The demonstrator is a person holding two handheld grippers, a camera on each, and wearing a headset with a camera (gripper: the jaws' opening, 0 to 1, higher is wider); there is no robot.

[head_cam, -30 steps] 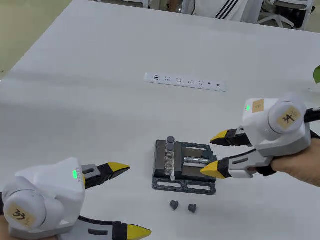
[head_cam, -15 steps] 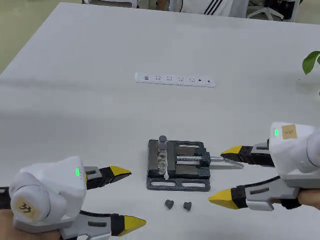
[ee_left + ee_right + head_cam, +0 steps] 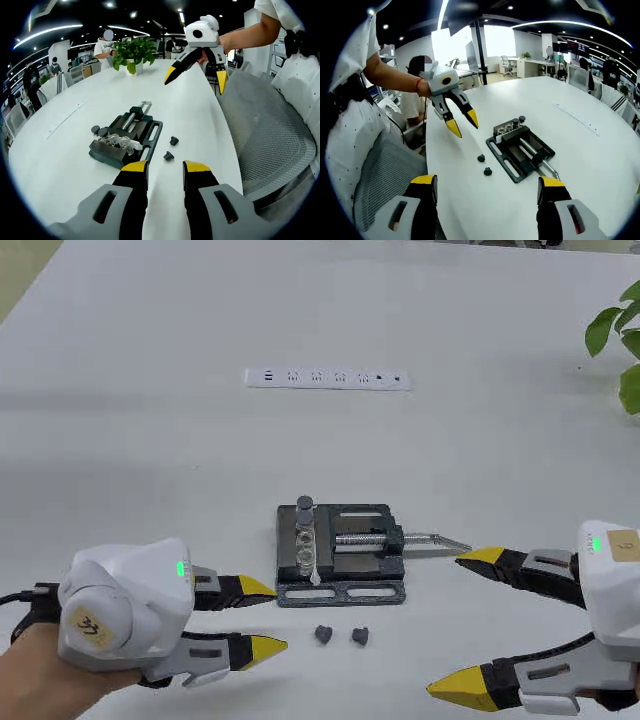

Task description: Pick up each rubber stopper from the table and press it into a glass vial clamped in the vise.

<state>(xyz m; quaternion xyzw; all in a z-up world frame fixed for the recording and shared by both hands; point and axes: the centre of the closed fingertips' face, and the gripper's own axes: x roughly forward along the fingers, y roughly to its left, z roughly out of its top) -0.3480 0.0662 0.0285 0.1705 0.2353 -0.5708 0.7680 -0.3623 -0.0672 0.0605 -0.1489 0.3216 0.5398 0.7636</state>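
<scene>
A black vise (image 3: pixel 345 592) stands mid-table with a row of glass vials (image 3: pixel 304 548) clamped in it. Dark stoppers (image 3: pixel 305 503) cap the vials at the far end of the row. Two loose rubber stoppers (image 3: pixel 323 635) (image 3: pixel 359 637) lie on the table just in front of the vise. My left gripper (image 3: pixel 265 617) is open at the near left, its tips a short way left of the loose stoppers (image 3: pixel 168 156). My right gripper (image 3: pixel 462 623) is wide open at the near right, holding nothing. Vise (image 3: pixel 520 145) and stoppers (image 3: pixel 481 158) lie ahead of it.
A white power strip (image 3: pixel 328 378) lies far back on the white table (image 3: pixel 150 440). Plant leaves (image 3: pixel 620 340) reach in at the right edge. A mesh chair (image 3: pixel 270 140) stands by the table's near side. People sit at desks in the background.
My right gripper has drawn back from the vise toward the near right. The gap between my left gripper's jaws looks narrower. The head camera has shifted.
</scene>
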